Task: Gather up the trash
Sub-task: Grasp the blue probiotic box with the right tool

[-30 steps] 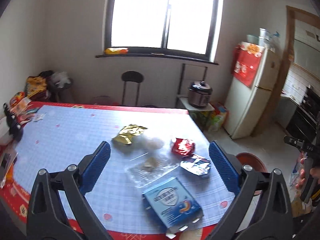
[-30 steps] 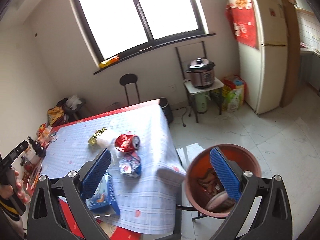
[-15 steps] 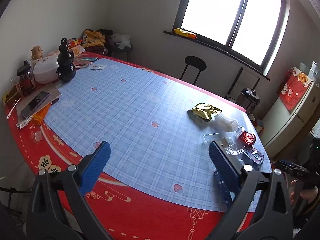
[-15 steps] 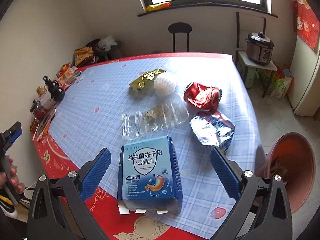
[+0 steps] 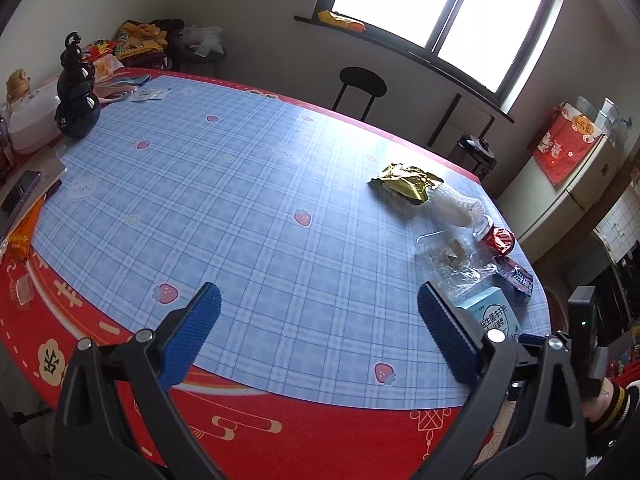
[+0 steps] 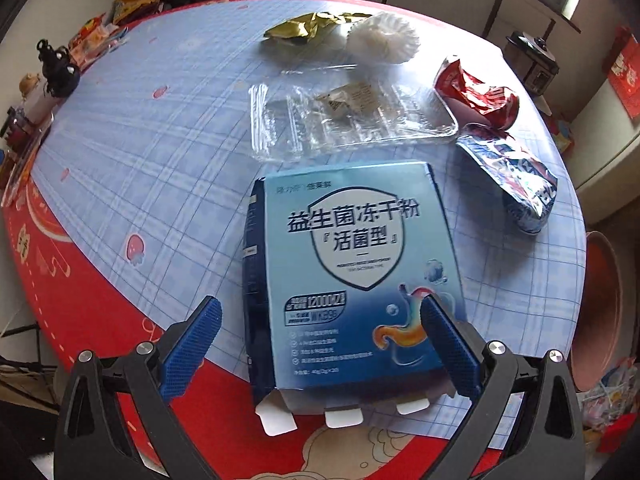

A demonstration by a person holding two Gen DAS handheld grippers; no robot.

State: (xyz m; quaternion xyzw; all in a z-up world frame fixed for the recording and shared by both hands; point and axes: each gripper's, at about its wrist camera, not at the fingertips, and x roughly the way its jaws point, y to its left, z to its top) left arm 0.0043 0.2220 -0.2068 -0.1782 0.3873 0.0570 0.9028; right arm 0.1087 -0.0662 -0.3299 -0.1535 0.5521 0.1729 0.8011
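Note:
A blue carton [image 6: 352,276] lies flat near the table's front edge, its end flaps open. My right gripper [image 6: 320,324] hovers open just above it, fingers on either side of its near end. Behind it lie a clear plastic tray [image 6: 344,116], a white paper cup liner [image 6: 382,42], a gold wrapper [image 6: 308,28], a red wrapper [image 6: 476,96] and a blue-silver pouch [image 6: 516,176]. My left gripper [image 5: 318,324] is open over bare tablecloth, left of the carton [image 5: 492,312], gold wrapper [image 5: 406,182] and plastic tray [image 5: 452,260].
A reddish-brown bin [image 6: 600,312] stands on the floor beside the table's right edge. A black gourd bottle [image 5: 76,92], a white pot [image 5: 30,120], a phone [image 5: 20,192] and snack packs crowd the table's left side. A black stool [image 5: 362,84] stands behind the table.
My right gripper has swung from the bin to the table and come down close over the blue carton. My left gripper has turned left, toward the open cloth.

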